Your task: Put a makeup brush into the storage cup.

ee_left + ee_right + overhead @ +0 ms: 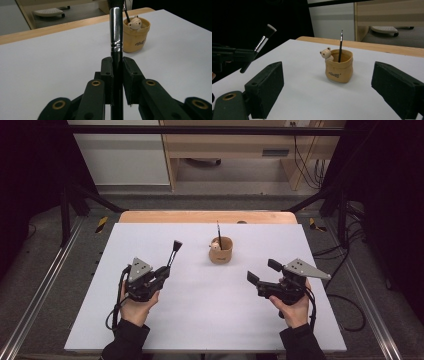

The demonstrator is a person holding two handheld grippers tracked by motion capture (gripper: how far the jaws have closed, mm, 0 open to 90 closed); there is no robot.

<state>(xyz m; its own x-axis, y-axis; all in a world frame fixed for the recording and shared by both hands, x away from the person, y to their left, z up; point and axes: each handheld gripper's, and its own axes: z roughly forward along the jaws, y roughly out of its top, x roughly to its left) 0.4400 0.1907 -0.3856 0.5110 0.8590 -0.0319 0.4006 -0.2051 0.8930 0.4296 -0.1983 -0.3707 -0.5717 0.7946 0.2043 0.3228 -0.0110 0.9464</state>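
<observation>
A big white surface [200, 320] lies on a wooden table, with dark floor all around it. A person's two hands come in from the near edge, and the sleeves are cut off at the bottom of the high view.

The right gripper [262, 271] is held above the right side of the surface. Its fingers [265, 87] are spread wide with nothing between them. They point toward the cup.

The left gripper [167, 266] is held above the left side. Its fingers [107, 72] are squeezed tight on a makeup brush [116, 30]. The brush sticks out past the fingers, up and toward the far side. Its hairy tip is cut off at the top of the left gripper view. The handle end is hidden down between the fingers.

A small tan cup [221, 251] stands near the middle of the far side, well apart from both grippers. A tiny bear [326, 54] peeks over its rim. A thin dark brush [340, 45] stands inside it, and its bottom part is hidden in the cup. The writing on the cup is too small to read.
</observation>
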